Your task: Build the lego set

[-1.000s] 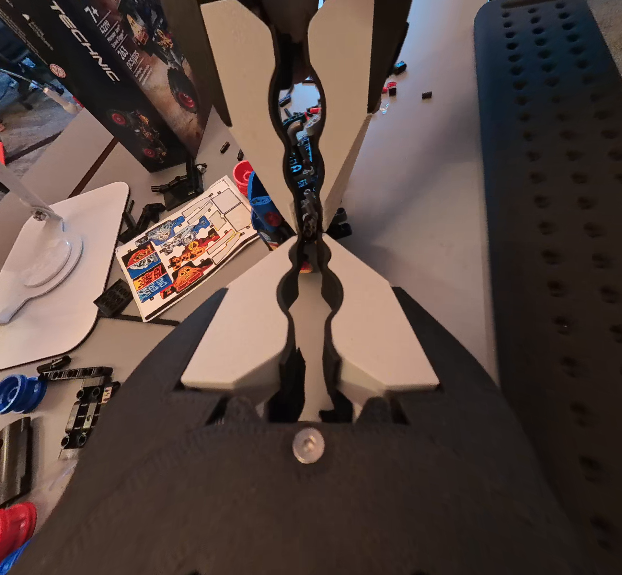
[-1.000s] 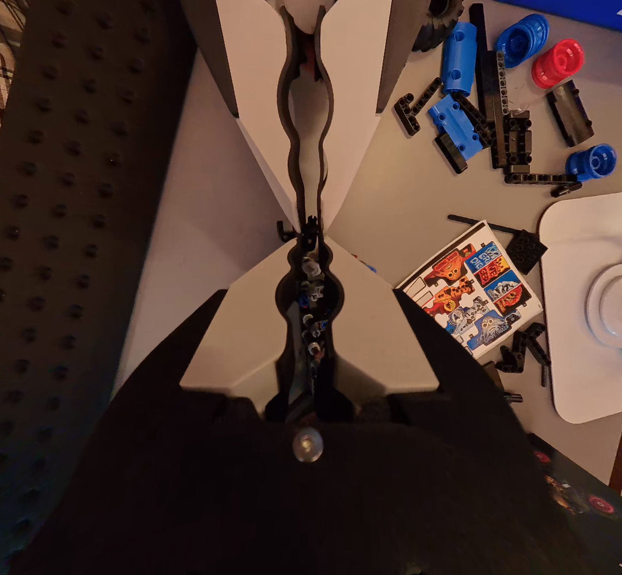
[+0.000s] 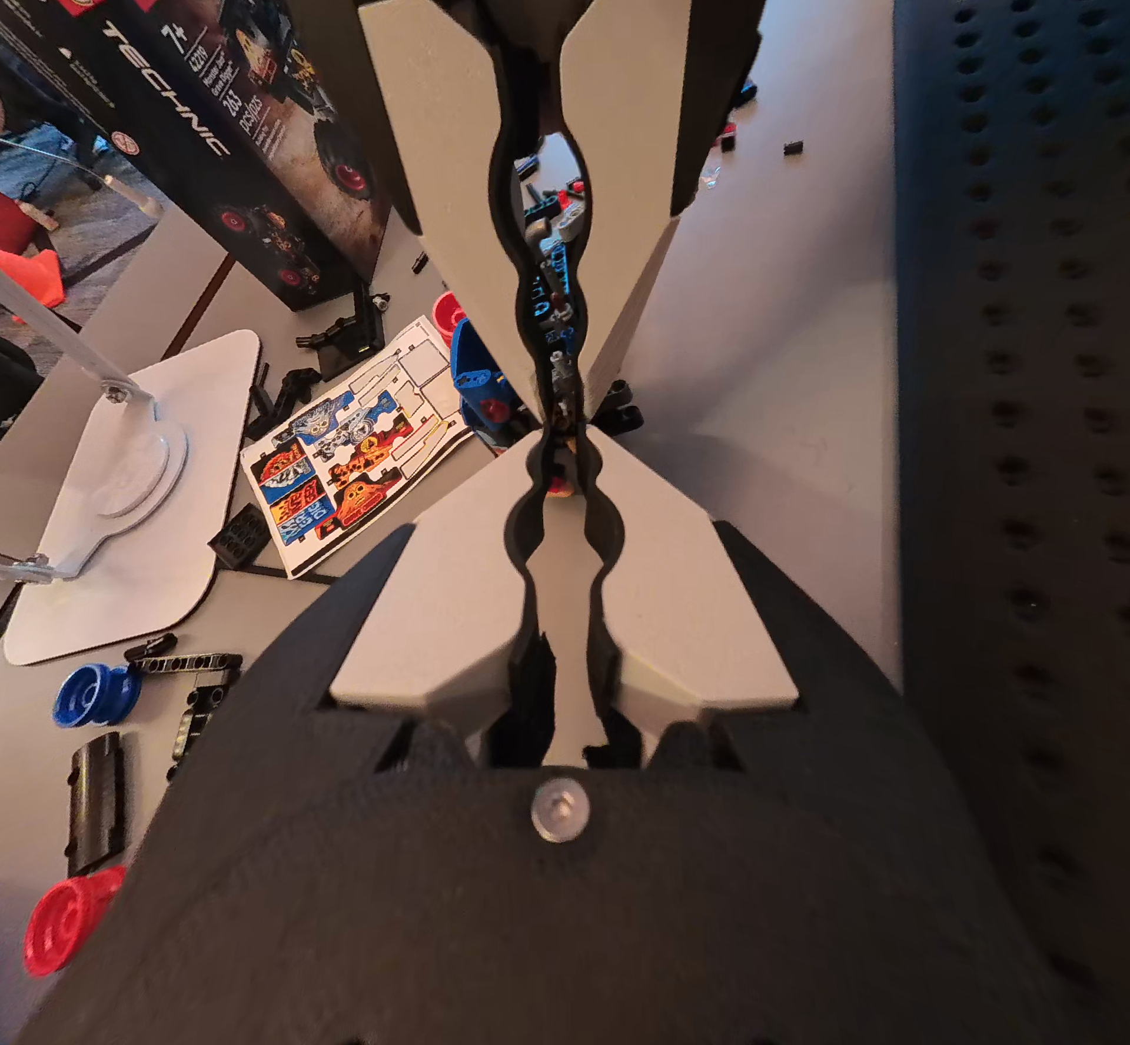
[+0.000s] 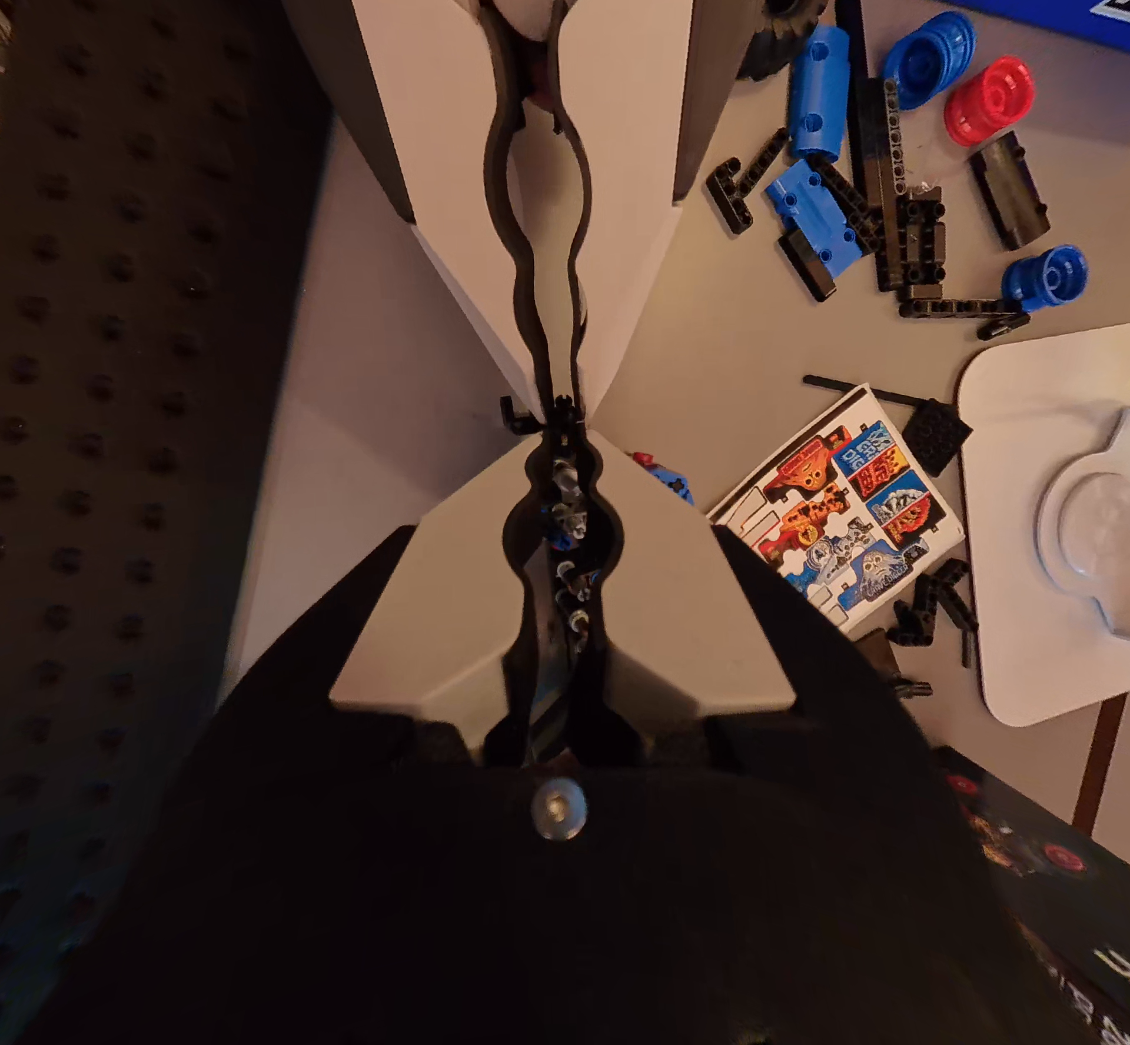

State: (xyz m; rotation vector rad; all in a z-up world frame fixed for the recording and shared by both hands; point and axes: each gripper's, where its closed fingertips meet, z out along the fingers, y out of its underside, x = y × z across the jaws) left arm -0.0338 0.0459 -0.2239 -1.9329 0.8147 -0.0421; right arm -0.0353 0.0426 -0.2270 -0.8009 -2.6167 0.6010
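Both grippers clenched tip to tip on the lego build
Left gripper [image 3: 565,441] and right gripper [image 4: 565,435] pinch it; lego build [image 3: 559,306] looks black, blue, grey, mostly hidden.

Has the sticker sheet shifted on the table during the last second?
No. The sticker sheet lies in the same spot beside the white base plate, with the same black pieces around it.

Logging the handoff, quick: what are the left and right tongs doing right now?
Left tongs: closed on the lego assembly tip.
Right tongs: closed along the same lego assembly.
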